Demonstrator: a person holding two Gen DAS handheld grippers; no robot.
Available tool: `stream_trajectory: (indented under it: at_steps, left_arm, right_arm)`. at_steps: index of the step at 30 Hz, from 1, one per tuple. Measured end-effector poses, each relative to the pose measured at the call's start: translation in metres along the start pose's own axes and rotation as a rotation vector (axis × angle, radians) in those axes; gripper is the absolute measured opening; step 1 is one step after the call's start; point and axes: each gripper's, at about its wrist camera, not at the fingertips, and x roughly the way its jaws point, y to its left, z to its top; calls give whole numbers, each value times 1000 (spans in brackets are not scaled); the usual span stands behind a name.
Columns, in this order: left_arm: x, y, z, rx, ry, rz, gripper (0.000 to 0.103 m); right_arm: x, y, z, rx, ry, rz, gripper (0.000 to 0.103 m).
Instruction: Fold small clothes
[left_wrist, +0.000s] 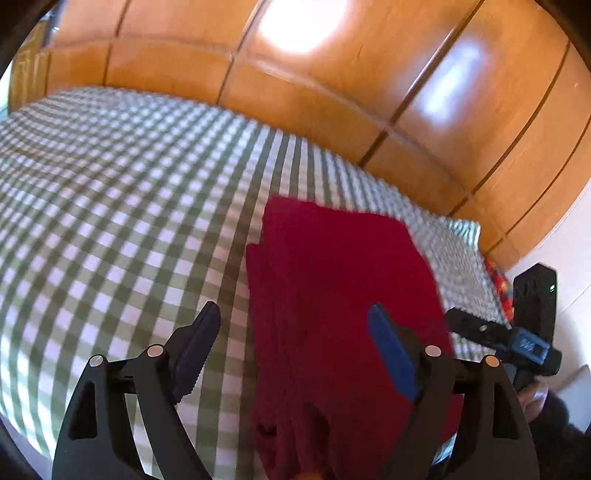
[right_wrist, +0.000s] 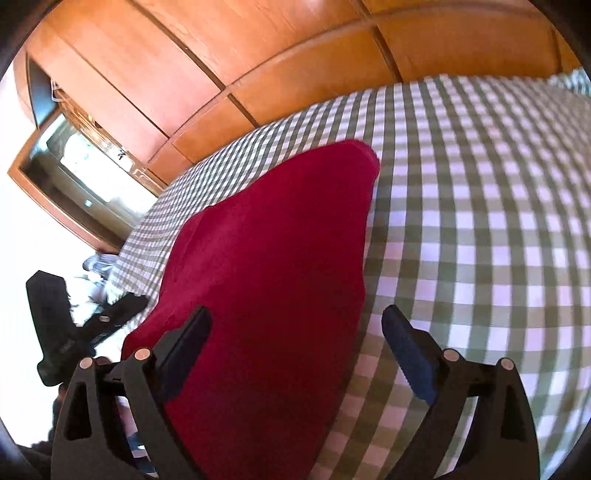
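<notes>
While the red garment (left_wrist: 332, 295) lies flat on the checked bed (left_wrist: 110, 203) for folding | left gripper (left_wrist: 295, 347) jaws apart, empty | right gripper (right_wrist: 295, 350) jaws apart, empty, both poised over its near edge.

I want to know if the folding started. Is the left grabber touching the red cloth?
Cannot tell. In the left wrist view the left gripper is open with the red cloth behind one finger, but the blurred picture shows neither contact nor gap plainly.

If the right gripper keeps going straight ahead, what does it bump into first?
Probably the right gripper, jaws open, meets the dark red folded cloth on the green-and-white checked bedspread first, though depth is unclear.
</notes>
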Motion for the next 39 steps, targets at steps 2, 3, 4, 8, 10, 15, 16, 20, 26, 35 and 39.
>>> stream_trajectory:
  at_steps: [2,3,4,8,10,15,16,20,26,35,39]
  left_arm:
    - [19,7,1,-29,71,-57,74]
    - [32,13,-1,-59,124,-88,73]
    - [41,17,-4,-73,147,-104,73]
    - [50,29,-18,-95,131,-226,50]
    - [49,28,-19,-105,126,-252,39]
    - [35,-13,-7,-15,102,-299,32]
    - [36,-22,-3,-2,104,-309,32]
    - [55,-77,13,67,121,-380,32]
    - [117,-203,37,245,173,-457,32]
    - [225,-375,44,397,243,-442,33]
    - [296,-399,5,531,329,-167,53]
  right_arm:
    - [12,-6,1,15,33,37,92]
    - [18,-8,2,26,51,69,90]
    - [28,-11,3,45,80,117,87]
    - [49,-7,-1,33,110,179,76]
    - [46,-4,0,21,111,197,62]
    - [9,10,4,-55,26,192,46]
    - [-7,5,6,-48,-9,192,46]
    - [-55,-25,12,-19,-105,147,46]
    - [-139,-96,25,56,-255,-7,46]
    - [-209,-210,27,248,-382,-201,50]
    - [-163,-266,-1,397,-269,-377,73]
